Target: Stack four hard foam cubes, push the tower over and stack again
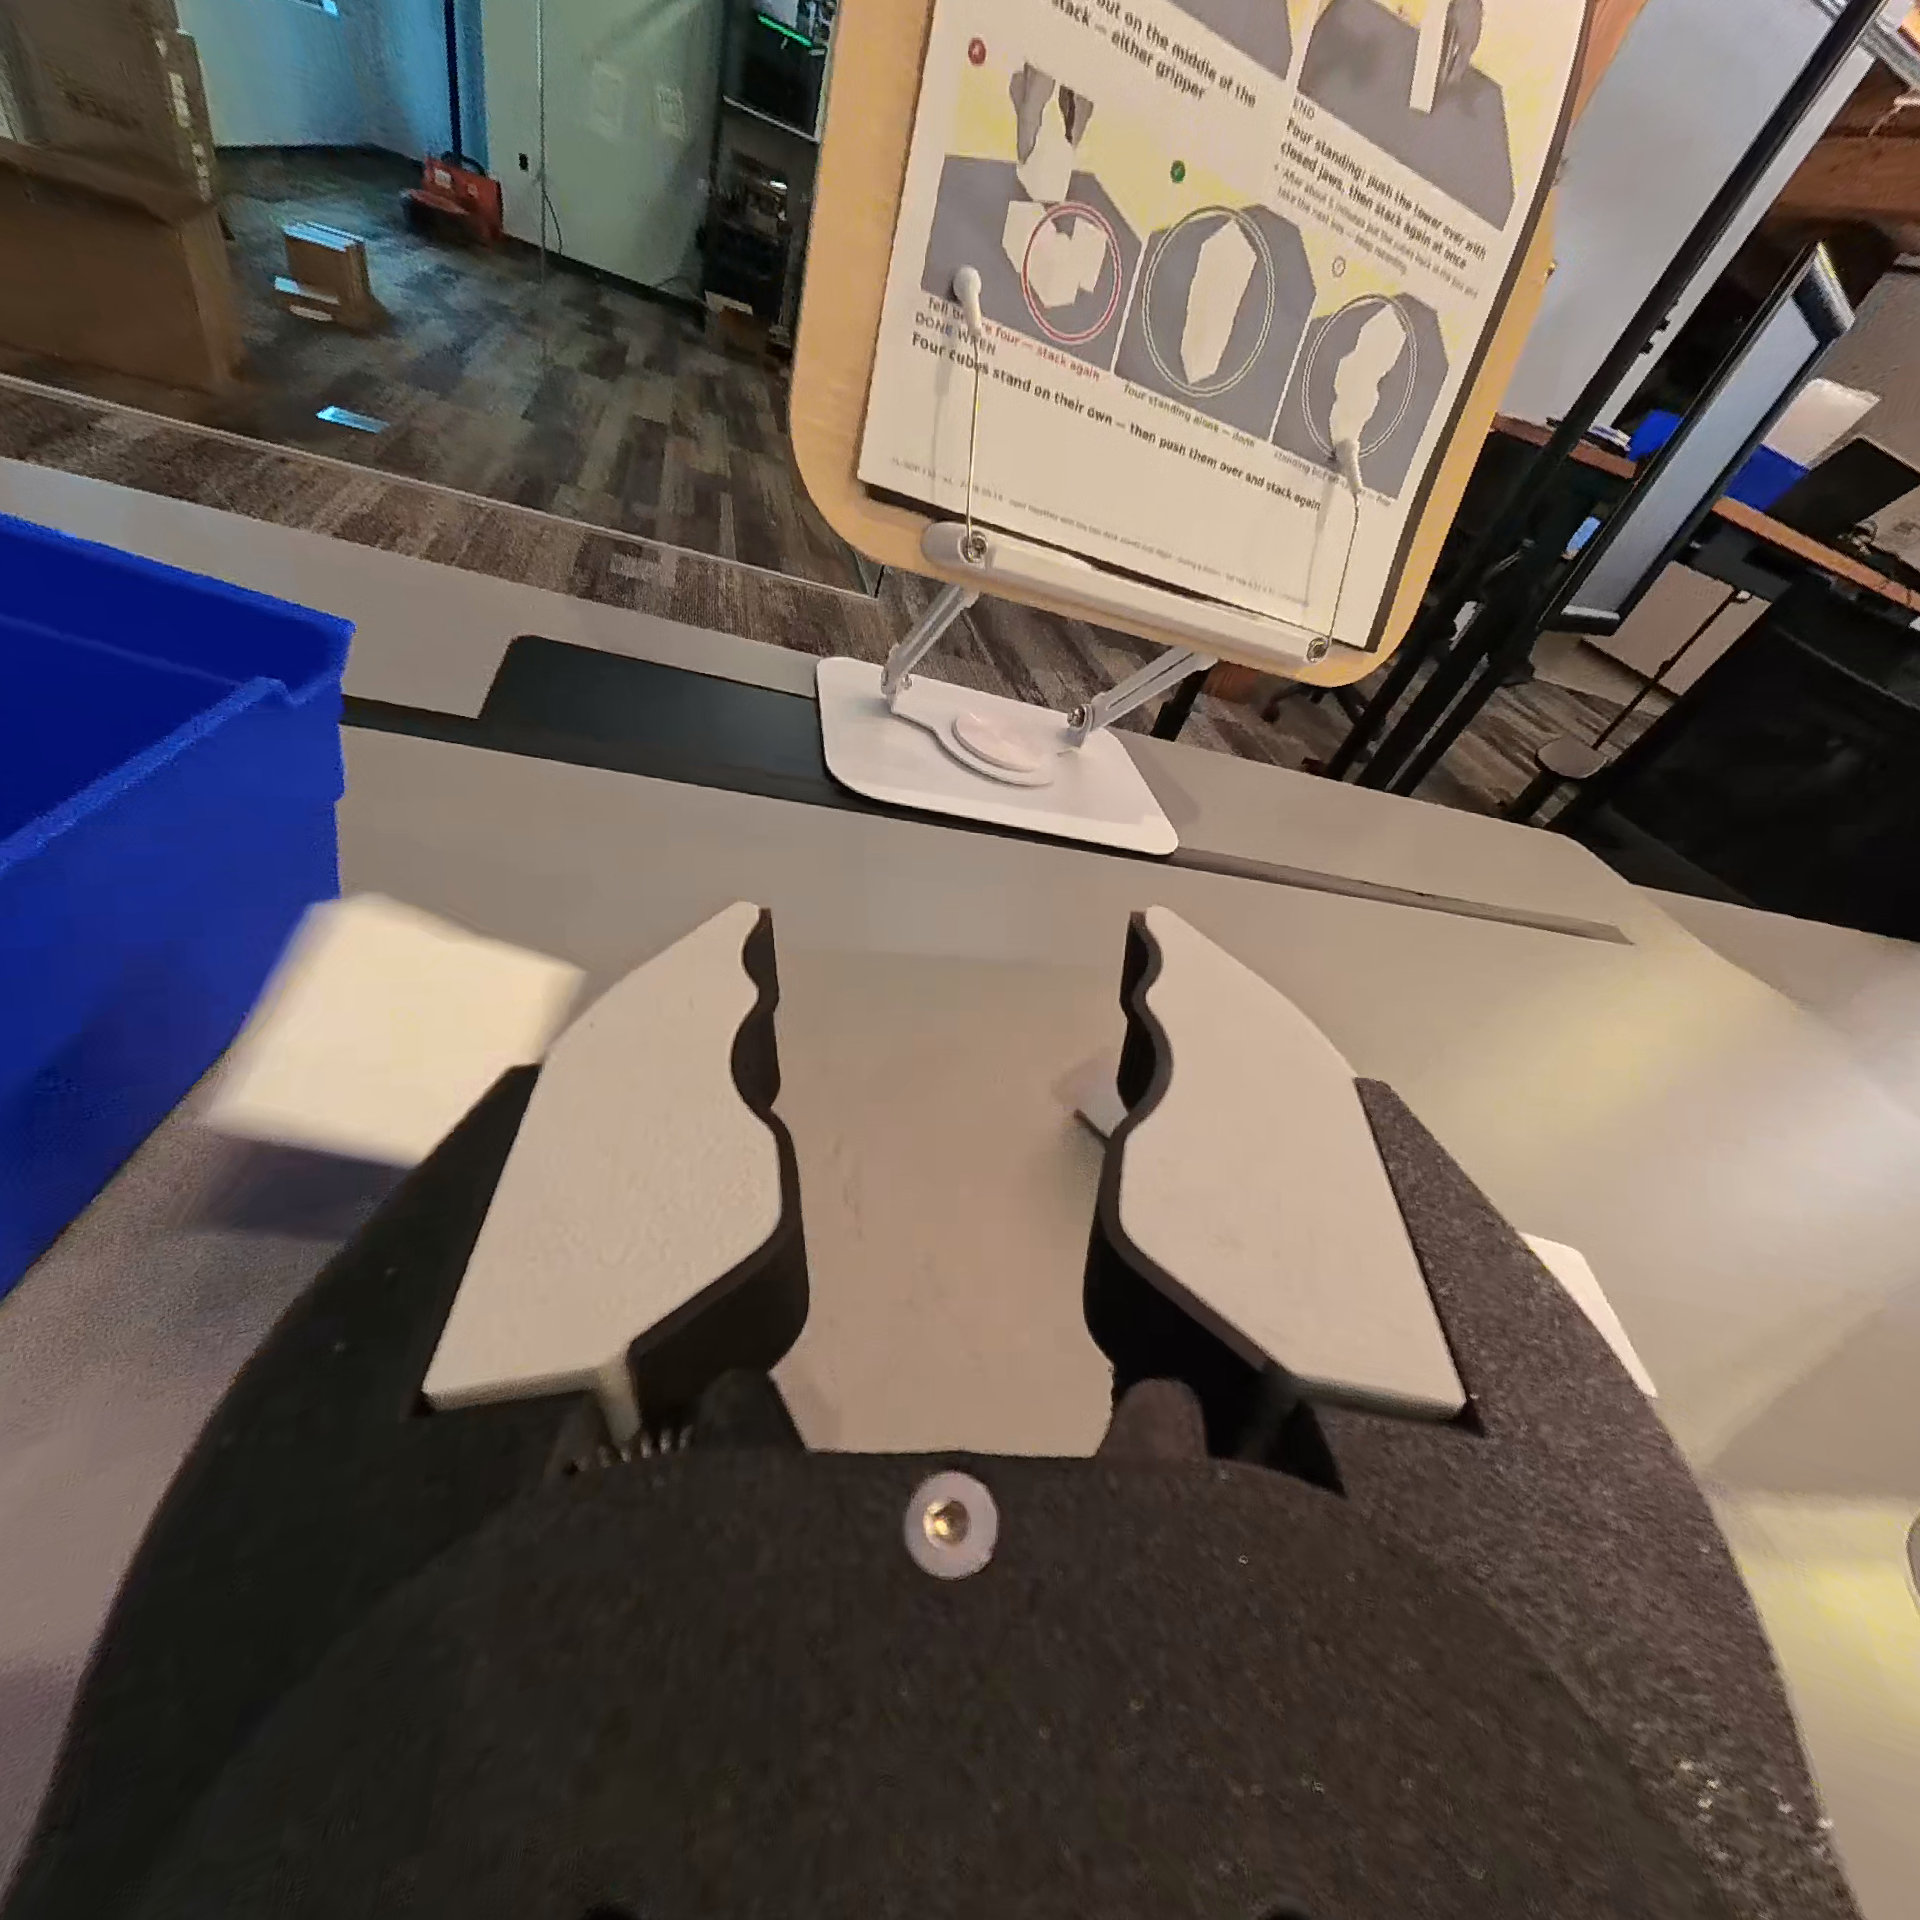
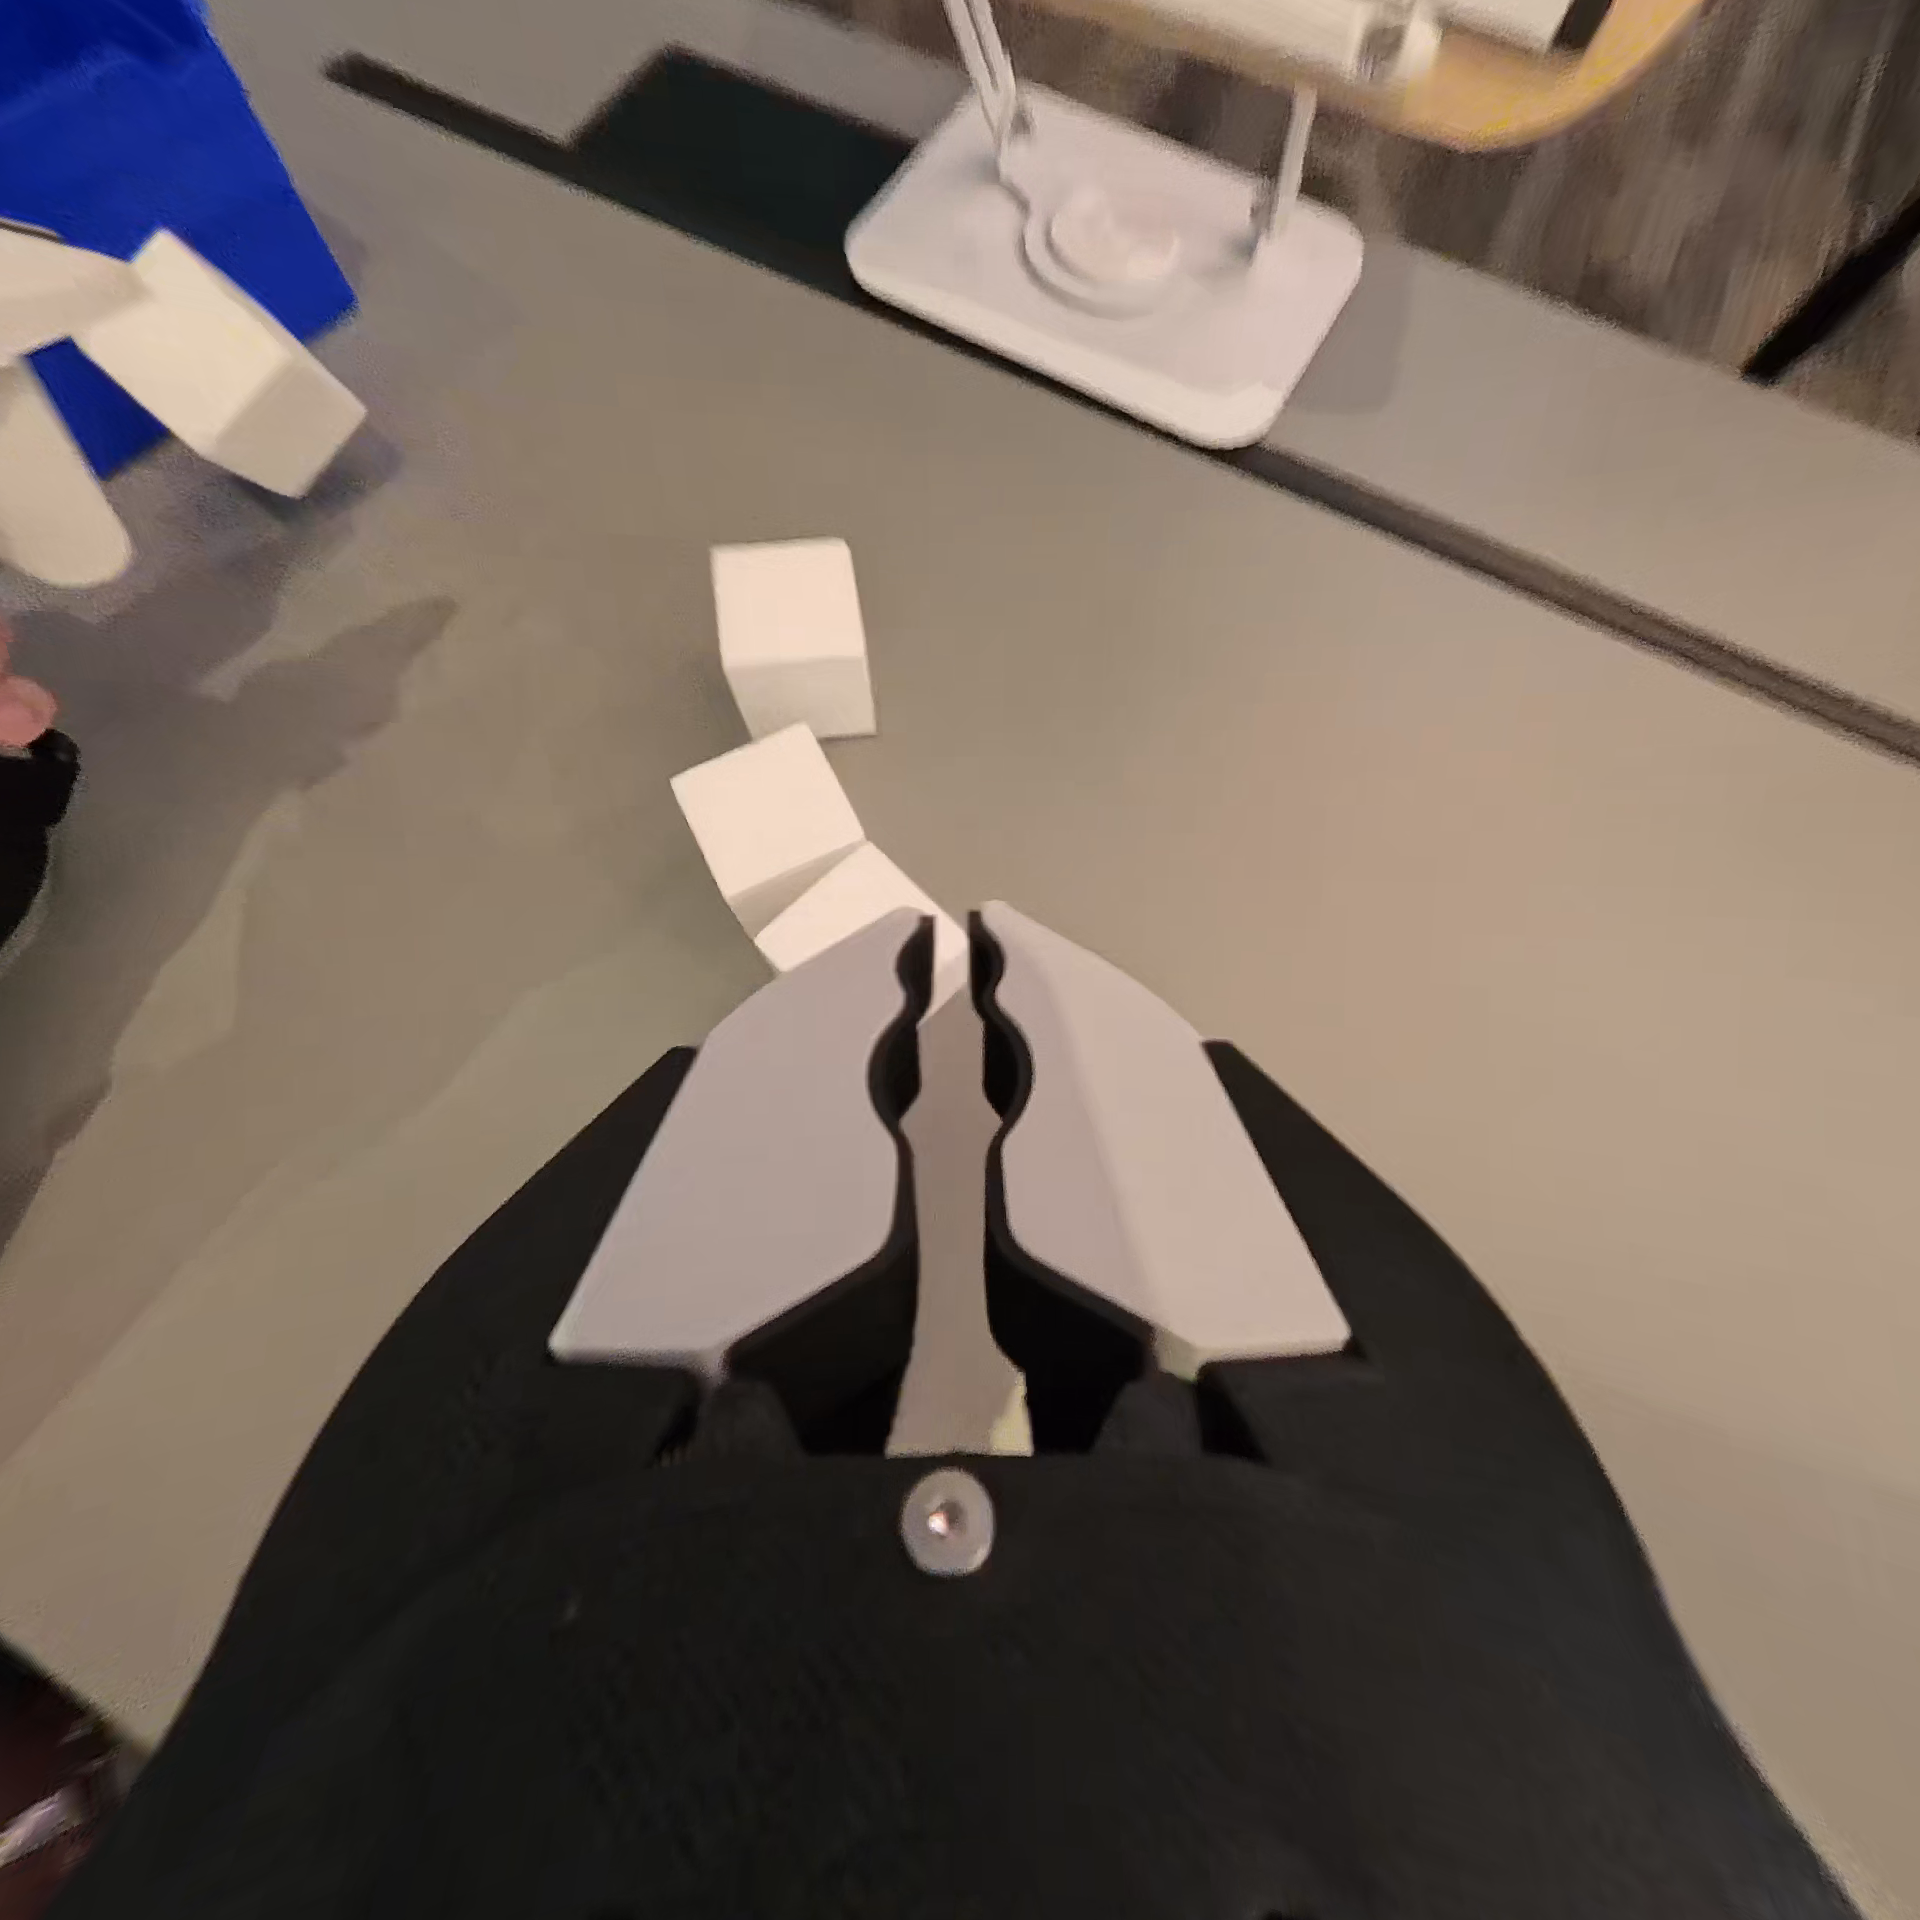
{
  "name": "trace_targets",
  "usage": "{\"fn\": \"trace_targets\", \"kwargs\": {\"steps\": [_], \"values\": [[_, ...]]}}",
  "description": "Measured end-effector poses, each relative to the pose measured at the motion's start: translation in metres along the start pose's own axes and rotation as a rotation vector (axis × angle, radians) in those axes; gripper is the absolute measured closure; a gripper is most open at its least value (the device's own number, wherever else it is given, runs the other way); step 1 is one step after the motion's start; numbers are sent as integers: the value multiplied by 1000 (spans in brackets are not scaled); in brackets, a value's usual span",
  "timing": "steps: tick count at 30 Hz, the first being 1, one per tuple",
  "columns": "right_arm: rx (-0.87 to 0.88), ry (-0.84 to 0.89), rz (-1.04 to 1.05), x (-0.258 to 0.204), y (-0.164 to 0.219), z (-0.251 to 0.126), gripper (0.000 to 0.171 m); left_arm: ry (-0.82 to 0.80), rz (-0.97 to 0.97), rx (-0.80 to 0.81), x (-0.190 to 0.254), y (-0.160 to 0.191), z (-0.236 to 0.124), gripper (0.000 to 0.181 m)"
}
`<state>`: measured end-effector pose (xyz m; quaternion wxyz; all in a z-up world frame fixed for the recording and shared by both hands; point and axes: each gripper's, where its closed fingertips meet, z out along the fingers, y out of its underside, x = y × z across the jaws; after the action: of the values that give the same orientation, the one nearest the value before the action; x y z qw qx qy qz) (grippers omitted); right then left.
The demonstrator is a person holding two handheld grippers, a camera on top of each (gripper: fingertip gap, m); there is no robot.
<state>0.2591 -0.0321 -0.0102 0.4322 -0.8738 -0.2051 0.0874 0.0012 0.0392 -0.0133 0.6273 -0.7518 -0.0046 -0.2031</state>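
Note:
In the right wrist view, three white foam cubes lie toppled on the grey table (image 2: 1351, 831). One cube (image 2: 795, 639) sits flat. A second cube (image 2: 764, 810) leans tilted on a third cube (image 2: 831, 914). My right gripper (image 2: 945, 920) is shut and empty, with its tips right at that third cube. A fourth cube (image 2: 223, 364) is at far left by the left gripper's white fingers (image 2: 57, 499). In the left wrist view my left gripper (image 1: 948, 920) is open and empty. The blurred fourth cube (image 1: 395, 1039) is outside its left finger.
A blue bin (image 1: 156, 831) stands at the left, also seen in the right wrist view (image 2: 135, 125). A white stand base (image 1: 997, 758) carries a wooden board with an instruction sheet at the table's far edge, beside a black strip. The base also shows in the right wrist view (image 2: 1112, 281). The gap from one gripper's tips to the other's is roughly 25 cm.

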Motion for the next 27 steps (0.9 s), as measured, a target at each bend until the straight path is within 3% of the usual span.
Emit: {"fn": "trace_targets", "kwargs": {"steps": [7, 11, 16, 19, 23, 27], "values": [[373, -166, 4, 16, 13, -28, 121, 88, -80, 108, 15, -19, -17, 124], [461, -296, 95, 29, 17, -41, 118, 174, 25, -128, 32, 13, -17, 126], [477, -391, 4, 47, 5, -52, 116, 113, 322, -30, 0, -48, -52, 134], [455, -442, -110, 55, -5, -48, 112, 250, 649, -190, -4, -64, -59, 133], [396, -584, -131, 67, -4, -21, 110, 496, 984, -460, -12, -49, -55, 126], [387, -660, -39, 81, 16, 15, 111, 460, 1263, -749, -61, -18, -36, 115]]}}
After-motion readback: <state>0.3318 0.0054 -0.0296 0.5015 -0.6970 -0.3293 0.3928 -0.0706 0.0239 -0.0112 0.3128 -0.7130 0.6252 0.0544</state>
